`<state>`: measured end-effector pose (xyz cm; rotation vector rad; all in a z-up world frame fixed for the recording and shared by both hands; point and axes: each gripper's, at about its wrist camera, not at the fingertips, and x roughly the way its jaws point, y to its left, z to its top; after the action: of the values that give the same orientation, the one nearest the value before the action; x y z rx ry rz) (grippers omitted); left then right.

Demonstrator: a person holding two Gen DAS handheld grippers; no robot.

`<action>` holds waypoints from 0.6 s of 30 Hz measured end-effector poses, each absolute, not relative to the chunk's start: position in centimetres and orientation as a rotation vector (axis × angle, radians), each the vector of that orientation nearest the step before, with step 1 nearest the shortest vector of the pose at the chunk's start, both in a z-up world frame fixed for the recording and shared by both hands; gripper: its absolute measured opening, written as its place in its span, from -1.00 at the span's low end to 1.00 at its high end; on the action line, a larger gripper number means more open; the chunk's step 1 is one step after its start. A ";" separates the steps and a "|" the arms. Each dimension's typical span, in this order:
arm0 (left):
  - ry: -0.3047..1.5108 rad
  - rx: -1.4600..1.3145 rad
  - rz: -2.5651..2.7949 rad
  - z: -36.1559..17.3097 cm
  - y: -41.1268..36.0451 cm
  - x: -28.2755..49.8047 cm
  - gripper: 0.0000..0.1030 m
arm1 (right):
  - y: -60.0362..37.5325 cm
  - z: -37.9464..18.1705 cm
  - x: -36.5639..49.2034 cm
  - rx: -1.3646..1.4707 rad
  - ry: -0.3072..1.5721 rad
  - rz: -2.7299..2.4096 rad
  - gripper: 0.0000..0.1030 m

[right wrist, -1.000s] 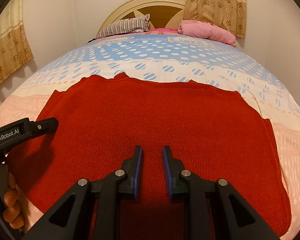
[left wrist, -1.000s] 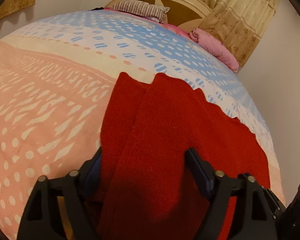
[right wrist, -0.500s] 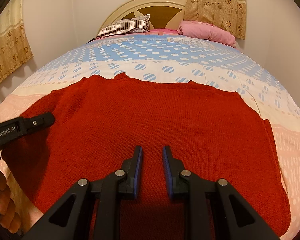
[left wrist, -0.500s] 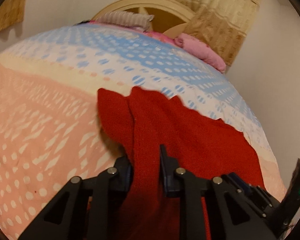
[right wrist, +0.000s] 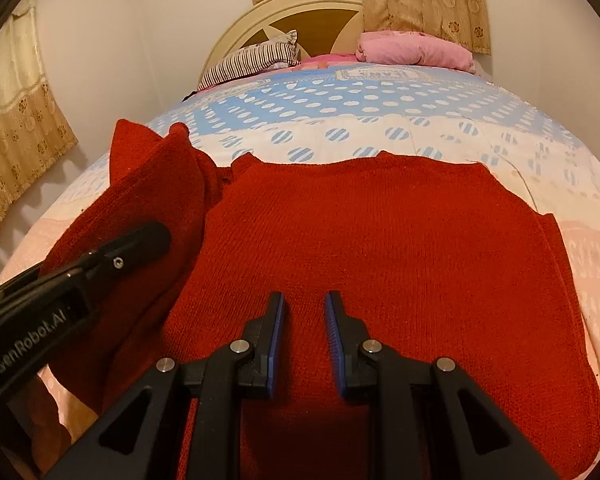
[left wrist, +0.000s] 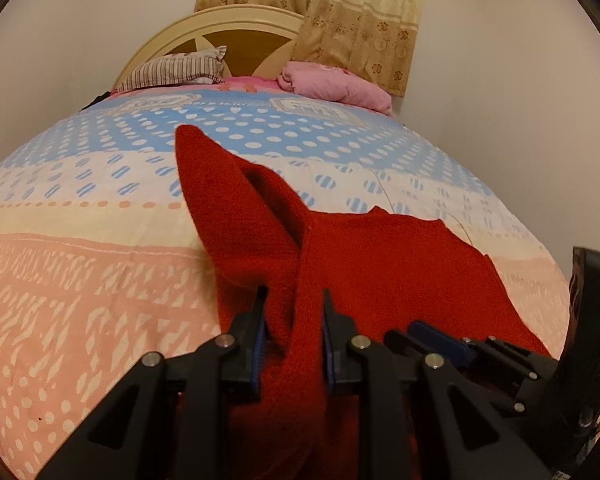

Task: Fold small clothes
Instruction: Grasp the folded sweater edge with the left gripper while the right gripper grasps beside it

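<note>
A red knitted garment [right wrist: 380, 248] lies spread on the bed. My left gripper [left wrist: 293, 300] is shut on the garment's left part [left wrist: 260, 232] and holds it lifted off the bed, so a red flap stands up in front of it. In the right wrist view this lifted flap [right wrist: 152, 184] rises at the left, with the left gripper's body [right wrist: 80, 280] in front of it. My right gripper [right wrist: 303, 300] is over the near middle of the garment, its jaws a narrow gap apart with red cloth showing in the gap; whether it grips the cloth is not clear.
The bed has a quilt [right wrist: 380, 104] with pink, cream and blue dotted bands. A striped pillow [right wrist: 256, 58] and a pink pillow [right wrist: 416, 50] lie at the headboard [left wrist: 236, 40]. Curtains [left wrist: 340, 12] hang behind. Walls stand close on both sides.
My left gripper has closed on the garment's left side and lifted it up and toward the right. The flat left part now stands as a raised flap. My right gripper has stayed put.
</note>
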<state>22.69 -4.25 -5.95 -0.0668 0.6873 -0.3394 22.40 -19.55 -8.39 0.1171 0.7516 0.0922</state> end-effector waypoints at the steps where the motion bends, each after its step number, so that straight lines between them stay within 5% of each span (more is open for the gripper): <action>1: 0.687 -0.066 -0.344 -5.9 -4.3 22.7 -0.55 | -19.6 -8.4 22.4 0.118 0.752 0.092 -0.58; 13: 0.657 0.023 -0.422 -5.4 -7.4 21.8 -0.56 | -23.4 -5.6 24.1 0.435 0.759 0.333 -0.54; 15: 0.652 0.044 -0.441 -5.5 -8.1 21.5 -0.56 | -23.5 -4.8 24.6 0.482 0.750 0.386 -0.21; 17: 0.651 0.047 -0.451 -5.7 -8.3 21.3 -0.56 | -23.5 -4.2 25.3 0.534 0.749 0.443 0.34; 18: 0.651 0.041 -0.450 -5.7 -8.2 21.3 -0.56 | -23.4 -4.1 25.7 0.548 0.748 0.468 0.38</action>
<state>21.32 -8.20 -5.68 0.0406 0.6515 -0.4499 25.73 -23.42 -4.09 0.5482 0.7482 0.4676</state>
